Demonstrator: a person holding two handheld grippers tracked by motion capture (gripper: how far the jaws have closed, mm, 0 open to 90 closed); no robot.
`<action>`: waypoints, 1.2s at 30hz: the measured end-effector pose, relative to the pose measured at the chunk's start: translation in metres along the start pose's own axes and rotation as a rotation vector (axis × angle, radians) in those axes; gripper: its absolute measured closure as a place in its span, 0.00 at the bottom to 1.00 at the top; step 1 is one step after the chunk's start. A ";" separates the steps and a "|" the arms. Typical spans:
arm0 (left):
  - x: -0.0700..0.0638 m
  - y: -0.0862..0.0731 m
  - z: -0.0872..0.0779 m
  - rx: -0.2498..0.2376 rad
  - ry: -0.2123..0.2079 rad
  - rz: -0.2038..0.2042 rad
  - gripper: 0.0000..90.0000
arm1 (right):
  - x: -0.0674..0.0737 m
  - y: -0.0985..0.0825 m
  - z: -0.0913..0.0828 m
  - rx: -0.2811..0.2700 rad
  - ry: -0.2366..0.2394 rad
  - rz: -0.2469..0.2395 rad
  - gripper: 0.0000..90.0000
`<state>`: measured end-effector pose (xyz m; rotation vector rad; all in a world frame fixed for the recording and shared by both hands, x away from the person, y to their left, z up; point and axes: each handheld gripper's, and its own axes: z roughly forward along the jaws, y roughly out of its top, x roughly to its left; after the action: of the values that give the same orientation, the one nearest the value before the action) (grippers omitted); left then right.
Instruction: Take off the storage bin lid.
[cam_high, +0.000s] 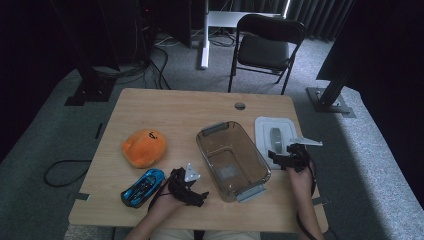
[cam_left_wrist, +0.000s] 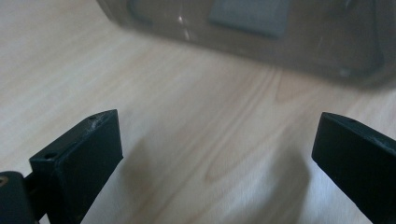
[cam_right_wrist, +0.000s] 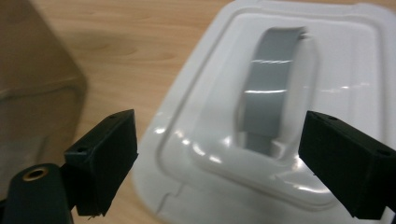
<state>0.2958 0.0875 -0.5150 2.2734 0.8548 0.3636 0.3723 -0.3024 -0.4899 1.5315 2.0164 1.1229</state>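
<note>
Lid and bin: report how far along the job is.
Done: the white lid lies flat on the table, right of the clear bin, which looks empty. In hand: nothing; the right gripper hangs open over the lid's grey handle, and the left gripper is open over bare wood by the bin. Left: the orange plush and blue toy car sit outside the bin.

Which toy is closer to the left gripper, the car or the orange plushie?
The blue toy car, right beside the left gripper; the orange plushie lies farther back.

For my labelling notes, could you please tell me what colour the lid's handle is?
Grey, on the white plastic lid; right gripper view.
</note>
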 end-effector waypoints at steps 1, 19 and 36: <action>0.000 0.003 0.000 -0.007 0.007 0.002 0.03 | 0.002 -0.001 0.000 -0.001 0.016 -0.005 0.13; 0.004 0.032 0.005 0.018 0.073 0.027 0.03 | 0.037 -0.028 0.002 0.036 0.131 -0.074 0.15; 0.021 0.035 -0.007 0.020 0.152 0.010 0.03 | 0.060 -0.048 -0.009 0.087 0.214 -0.115 0.15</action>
<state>0.3247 0.0857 -0.4858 2.2913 0.9265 0.5406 0.3154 -0.2550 -0.5112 1.3644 2.2908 1.2114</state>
